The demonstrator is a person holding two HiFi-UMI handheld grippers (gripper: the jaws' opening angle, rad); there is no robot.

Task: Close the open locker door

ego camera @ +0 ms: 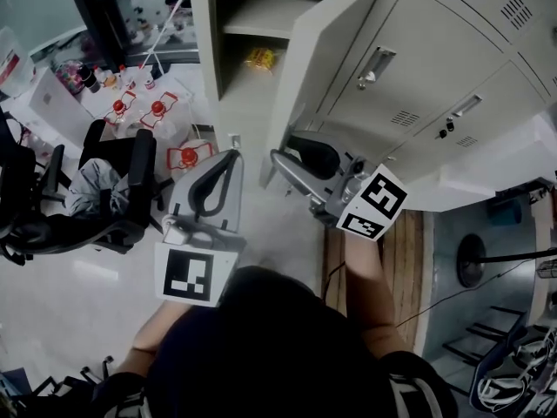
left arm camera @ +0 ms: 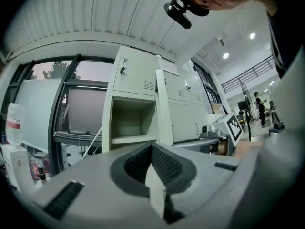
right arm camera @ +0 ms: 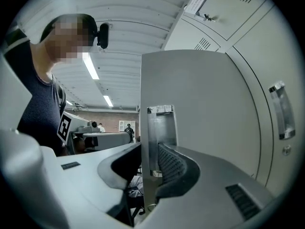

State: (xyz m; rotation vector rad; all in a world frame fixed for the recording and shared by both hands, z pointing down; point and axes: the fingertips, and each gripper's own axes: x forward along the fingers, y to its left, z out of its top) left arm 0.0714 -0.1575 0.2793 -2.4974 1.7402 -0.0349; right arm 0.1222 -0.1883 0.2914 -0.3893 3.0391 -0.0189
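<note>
The pale grey locker door [ego camera: 326, 59] stands open, swung out from an open compartment [ego camera: 252, 16] with a shelf and a small yellow thing [ego camera: 259, 57] on it. My right gripper [ego camera: 289, 153] is at the door's free edge. In the right gripper view the door [right arm camera: 200, 109] runs between its jaws; my right gripper [right arm camera: 150, 149] is shut on that edge, one pad against the metal latch plate [right arm camera: 162, 128]. My left gripper [ego camera: 228, 159] hangs shut and empty left of the door. In the left gripper view it [left arm camera: 152, 147] points at the compartment [left arm camera: 131, 120].
Closed lockers [ego camera: 452, 59] with handles fill the right. A black office chair [ego camera: 113, 190] with cloth on it stands at the left. Red-capped bottles [ego camera: 157, 111] and white boxes sit on the floor beyond. A wooden floor strip [ego camera: 374, 277] runs under the right arm.
</note>
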